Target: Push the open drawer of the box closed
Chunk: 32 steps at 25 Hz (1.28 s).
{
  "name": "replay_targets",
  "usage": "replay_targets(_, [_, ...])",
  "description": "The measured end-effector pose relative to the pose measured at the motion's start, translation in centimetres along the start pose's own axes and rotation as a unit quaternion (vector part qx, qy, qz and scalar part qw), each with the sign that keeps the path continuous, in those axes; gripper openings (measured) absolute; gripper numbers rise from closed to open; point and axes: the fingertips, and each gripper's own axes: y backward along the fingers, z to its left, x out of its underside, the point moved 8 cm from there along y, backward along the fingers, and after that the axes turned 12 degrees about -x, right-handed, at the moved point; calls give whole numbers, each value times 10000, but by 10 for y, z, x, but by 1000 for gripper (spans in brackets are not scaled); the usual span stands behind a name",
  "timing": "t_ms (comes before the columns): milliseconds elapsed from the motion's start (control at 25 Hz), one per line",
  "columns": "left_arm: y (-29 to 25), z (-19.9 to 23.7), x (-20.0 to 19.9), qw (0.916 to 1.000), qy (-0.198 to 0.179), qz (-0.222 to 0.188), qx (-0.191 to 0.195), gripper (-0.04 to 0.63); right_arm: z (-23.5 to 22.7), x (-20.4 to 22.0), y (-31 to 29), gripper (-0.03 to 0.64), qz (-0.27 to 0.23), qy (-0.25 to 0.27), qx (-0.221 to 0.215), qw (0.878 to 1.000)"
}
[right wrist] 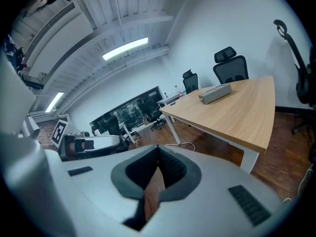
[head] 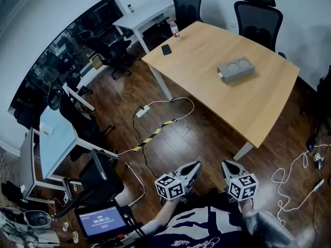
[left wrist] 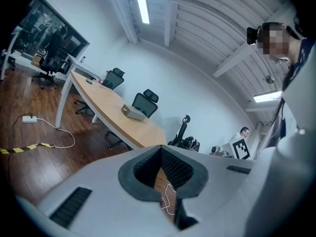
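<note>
We hold both grippers low over the dark wood floor, well short of the bench. In the head view the left gripper sits at about 6 o'clock in the frame. The right gripper is just beside it at its 3 o'clock, and the two do not touch.

In the left gripper view the jaws are closed tip to tip with nothing between them. Only floor and a pale cable show through the gap behind the tips. The right gripper view shows the same: jaws together, nothing held, floorboards visible behind.

The grey box lies on the bench at roughly 1 o'clock from our grippers, well apart from both, with two round recesses in its top. From here we cannot tell how far its drawer stands out.

A dark phone lies toward 10 o'clock of the box, near the bench's edge. A bottle with a red cap stands beyond it at the corner. Two black office chairs stand at the far side, toward 12 o'clock. A white power strip lies on the floor at 9 o'clock of the bench leg.
</note>
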Motion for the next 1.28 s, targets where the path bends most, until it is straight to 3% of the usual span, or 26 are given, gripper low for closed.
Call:
replay_targets(240, [15, 5, 7, 9997, -202, 99, 86, 2, 17, 3, 3, -2, -134, 110, 222, 9996])
replay_targets(480, [40, 21, 6, 9998, -179, -31, 30, 0, 46, 11, 2, -2, -305, 222, 386, 9985])
replay_targets(1080, [81, 23, 19, 9994, -120, 55, 319, 2, 102, 26, 7, -2, -328, 295, 596, 9972])
replay_targets(1280, [75, 23, 26, 9993, -129, 61, 356, 2, 98, 33, 7, -2, -335, 306, 580, 9973])
